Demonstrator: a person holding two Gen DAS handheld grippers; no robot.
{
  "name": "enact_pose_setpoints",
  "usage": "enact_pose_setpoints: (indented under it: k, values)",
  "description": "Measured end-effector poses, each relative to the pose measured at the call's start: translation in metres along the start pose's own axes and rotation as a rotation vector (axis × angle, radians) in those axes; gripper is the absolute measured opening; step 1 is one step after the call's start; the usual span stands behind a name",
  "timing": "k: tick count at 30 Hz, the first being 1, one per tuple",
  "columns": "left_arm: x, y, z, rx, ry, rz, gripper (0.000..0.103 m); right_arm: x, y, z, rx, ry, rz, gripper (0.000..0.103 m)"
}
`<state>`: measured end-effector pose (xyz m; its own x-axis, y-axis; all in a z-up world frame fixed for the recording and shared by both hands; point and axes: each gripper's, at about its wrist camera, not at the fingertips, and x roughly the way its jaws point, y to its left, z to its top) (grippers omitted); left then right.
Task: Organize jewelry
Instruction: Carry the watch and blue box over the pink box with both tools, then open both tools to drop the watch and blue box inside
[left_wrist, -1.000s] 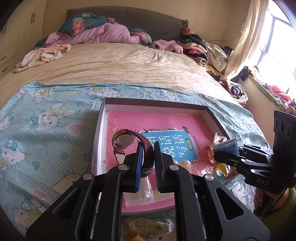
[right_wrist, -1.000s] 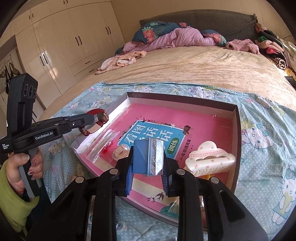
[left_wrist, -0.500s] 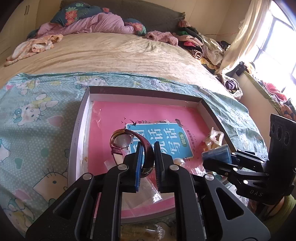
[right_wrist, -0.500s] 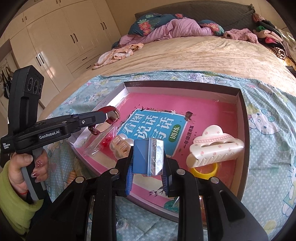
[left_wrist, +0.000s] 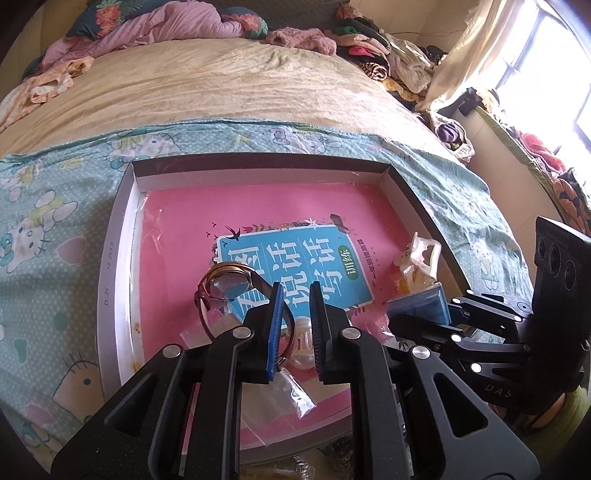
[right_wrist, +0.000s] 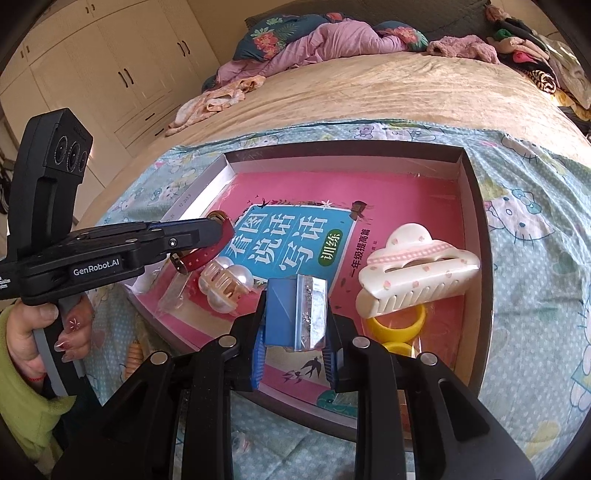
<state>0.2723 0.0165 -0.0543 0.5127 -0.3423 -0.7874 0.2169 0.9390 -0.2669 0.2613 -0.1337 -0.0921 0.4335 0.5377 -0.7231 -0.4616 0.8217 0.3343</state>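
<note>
Behind left gripper (left_wrist: 293, 325) fingers, watch (left_wrist: 225, 288) strap half hidden

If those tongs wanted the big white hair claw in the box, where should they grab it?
Probably across the hair claw's scalloped top ridge, coming down from above: it lies on its side atop the yellow ring, teeth facing near, ridge free.

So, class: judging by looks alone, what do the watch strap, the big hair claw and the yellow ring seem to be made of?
Watch strap: probably leather or imitation, dark red and matte, with a metal buckle.
Hair claw: likely plastic, glossy cream with printed pink dots and moulded teeth.
Yellow ring: plastic or resin, opaque, smooth and thick-walled.
</note>
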Motion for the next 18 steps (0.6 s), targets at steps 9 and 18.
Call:
enact_pose_setpoints:
  k: [9, 18]
  values:
    - [-0.0002, 0.0053, 0.0042, 0.023, 0.051, -0.027, 0.015, 0.0083, 0.0018, -0.0001, 0.038, 0.033, -0.018, 0.026]
    - [-0.0063, 0.0051, 0.0041, 0.058, 0.066, -0.033, 0.019, 0.0030, 0.0077, 0.0003, 0.068, 0.031, -0.040, 0.038]
